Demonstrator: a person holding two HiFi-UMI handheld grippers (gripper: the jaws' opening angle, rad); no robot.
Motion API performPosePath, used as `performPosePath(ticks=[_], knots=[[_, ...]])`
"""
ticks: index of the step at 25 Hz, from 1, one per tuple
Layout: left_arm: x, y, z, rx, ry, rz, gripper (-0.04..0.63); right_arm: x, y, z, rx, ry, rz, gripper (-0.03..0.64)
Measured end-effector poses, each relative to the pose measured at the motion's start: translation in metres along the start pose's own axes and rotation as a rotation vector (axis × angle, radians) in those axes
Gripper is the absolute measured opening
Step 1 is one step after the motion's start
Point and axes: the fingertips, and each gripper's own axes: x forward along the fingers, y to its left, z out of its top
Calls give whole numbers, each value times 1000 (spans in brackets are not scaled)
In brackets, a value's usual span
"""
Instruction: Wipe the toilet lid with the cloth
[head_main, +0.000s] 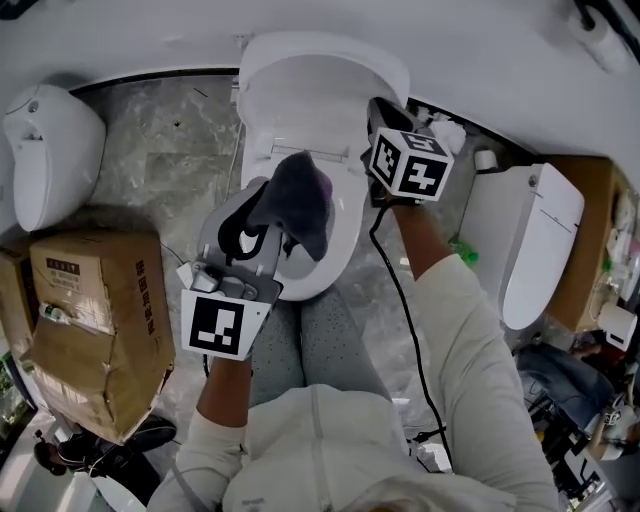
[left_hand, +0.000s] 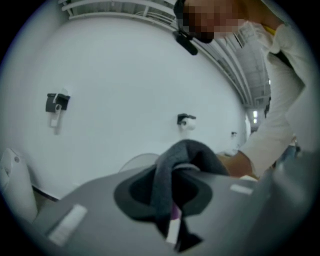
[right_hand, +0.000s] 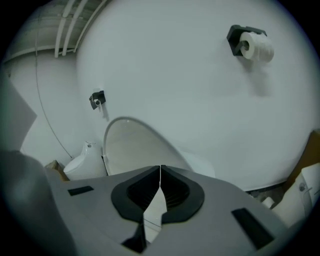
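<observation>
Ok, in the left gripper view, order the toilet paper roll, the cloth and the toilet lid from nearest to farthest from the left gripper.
1. cloth, pinched in the left gripper itself, draped over its front.
2. toilet lid, raised just behind the gripper, slightly left.
3. toilet paper roll, farthest, mounted on the wall above centre.

toilets x3 (head_main: 320, 150) (head_main: 50, 150) (head_main: 530, 240) | cloth x1 (head_main: 305, 200) | grippers x2 (left_hand: 172, 197) (right_hand: 160, 190) | cdbd box x1 (head_main: 95, 320)
</observation>
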Motion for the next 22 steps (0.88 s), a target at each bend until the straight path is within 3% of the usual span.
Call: performPosePath(ticks=[4, 22], knots=[[17, 10, -11, 4, -7, -30, 49, 2, 0, 5, -66, -57, -32, 18], [99, 46, -33, 47, -24, -103, 49, -33, 25, 22, -112, -206, -77, 15]])
